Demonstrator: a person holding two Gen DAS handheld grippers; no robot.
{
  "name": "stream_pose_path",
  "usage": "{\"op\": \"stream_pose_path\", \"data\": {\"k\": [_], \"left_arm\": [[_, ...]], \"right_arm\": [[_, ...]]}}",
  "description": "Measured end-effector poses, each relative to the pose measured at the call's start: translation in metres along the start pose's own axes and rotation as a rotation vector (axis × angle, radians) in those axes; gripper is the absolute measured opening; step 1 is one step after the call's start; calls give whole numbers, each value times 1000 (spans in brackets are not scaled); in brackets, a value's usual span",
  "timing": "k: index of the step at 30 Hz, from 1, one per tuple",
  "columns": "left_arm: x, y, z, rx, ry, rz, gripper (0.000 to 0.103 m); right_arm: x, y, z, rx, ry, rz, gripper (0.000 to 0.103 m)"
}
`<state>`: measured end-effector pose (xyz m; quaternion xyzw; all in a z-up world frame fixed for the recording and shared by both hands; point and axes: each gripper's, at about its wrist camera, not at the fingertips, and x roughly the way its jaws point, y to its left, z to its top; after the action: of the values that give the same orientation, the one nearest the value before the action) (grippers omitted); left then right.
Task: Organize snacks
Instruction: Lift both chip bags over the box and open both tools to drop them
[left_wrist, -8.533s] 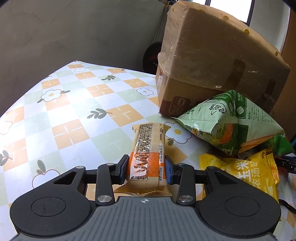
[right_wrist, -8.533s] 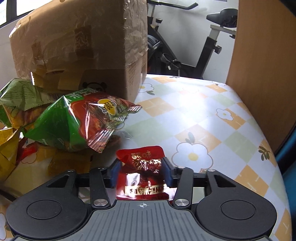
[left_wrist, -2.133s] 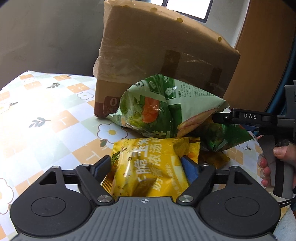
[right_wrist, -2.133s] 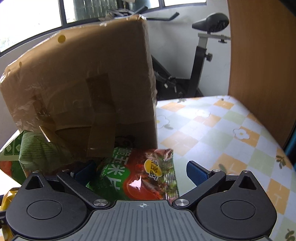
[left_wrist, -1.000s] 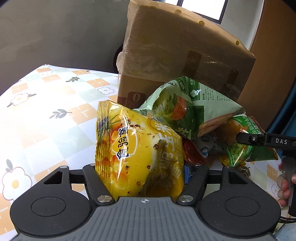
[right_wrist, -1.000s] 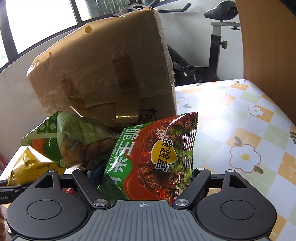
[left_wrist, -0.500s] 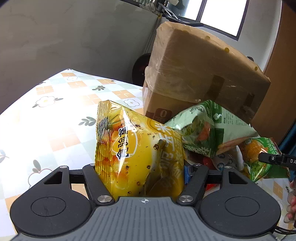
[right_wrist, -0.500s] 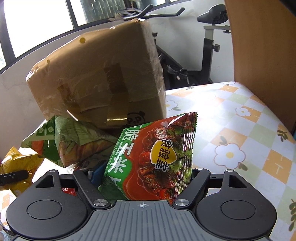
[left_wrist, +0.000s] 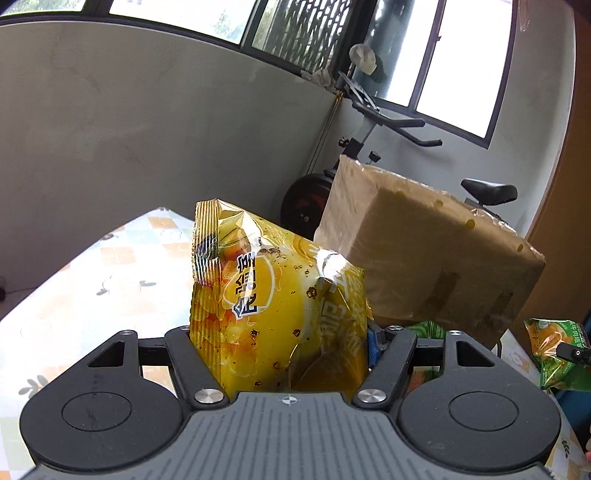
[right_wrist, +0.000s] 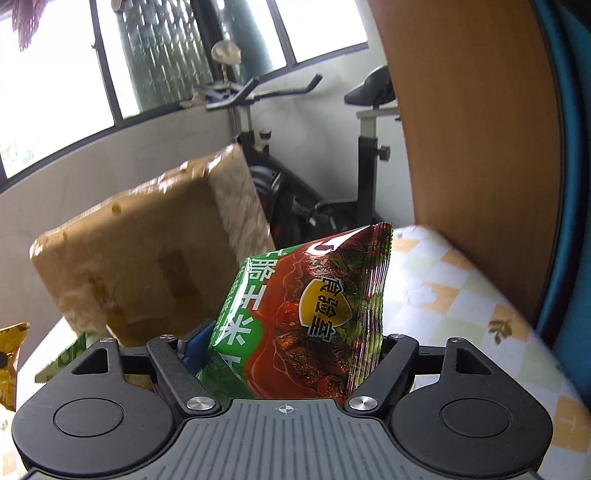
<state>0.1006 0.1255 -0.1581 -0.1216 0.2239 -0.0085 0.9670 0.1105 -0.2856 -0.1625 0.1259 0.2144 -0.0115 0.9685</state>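
In the left wrist view, the left gripper (left_wrist: 279, 341) was clamped on one yellow snack bag (left_wrist: 273, 306), its two black fingers (left_wrist: 184, 354) pressing the bag's lower sides so that the puffy bag stood upright in front of the camera, lifted off the table. Half a second earlier the same bag sat in the same grip, but the view had tilted upward since: the flowered tablecloth (left_wrist: 92, 280) took up less of the picture, and more grey wall and window showed. Behind the bag, one large cardboard box (left_wrist: 424, 266) wrapped in clear film rested on the table, with one exercise bike (left_wrist: 373, 122) behind it. At the far right edge, one green snack bag (left_wrist: 554, 354) hung in the air. In the right wrist view, the right gripper (right_wrist: 291, 350) was closed around one green-and-red snack bag (right_wrist: 314, 314), held upright and off the table between its fingers (right_wrist: 391, 363). A moment earlier this bag was gripped the same way, but the camera had risen and the box (right_wrist: 147, 258) looked smaller and blurred. A corner of the yellow bag (right_wrist: 9, 365) showed at the far left edge, and the tablecloth (right_wrist: 461, 295) lay to the right beside a brown wooden panel (right_wrist: 480, 147).
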Motion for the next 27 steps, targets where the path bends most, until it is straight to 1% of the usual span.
{"op": "stream_pose_path", "data": {"k": [7, 12, 15, 18, 24, 27], "left_arm": [[-6, -22, 34, 46, -75, -43, 71], [-3, -42, 60, 72, -112, -99, 71], [-3, -55, 75, 81, -136, -127, 71], [1, -72, 90, 115, -163, -148, 71], [25, -112, 113, 189, -191, -184, 71], [38, -122, 119, 216, -196, -192, 71]], "right_arm": [[-5, 0, 40, -10, -91, 29, 74], [-5, 7, 71, -34, -141, 62, 74], [-1, 17, 88, -66, -164, 87, 74], [1, 33, 103, -94, -184, 126, 74], [15, 66, 127, -180, -198, 192, 74], [27, 85, 136, -225, -206, 216, 74]]}}
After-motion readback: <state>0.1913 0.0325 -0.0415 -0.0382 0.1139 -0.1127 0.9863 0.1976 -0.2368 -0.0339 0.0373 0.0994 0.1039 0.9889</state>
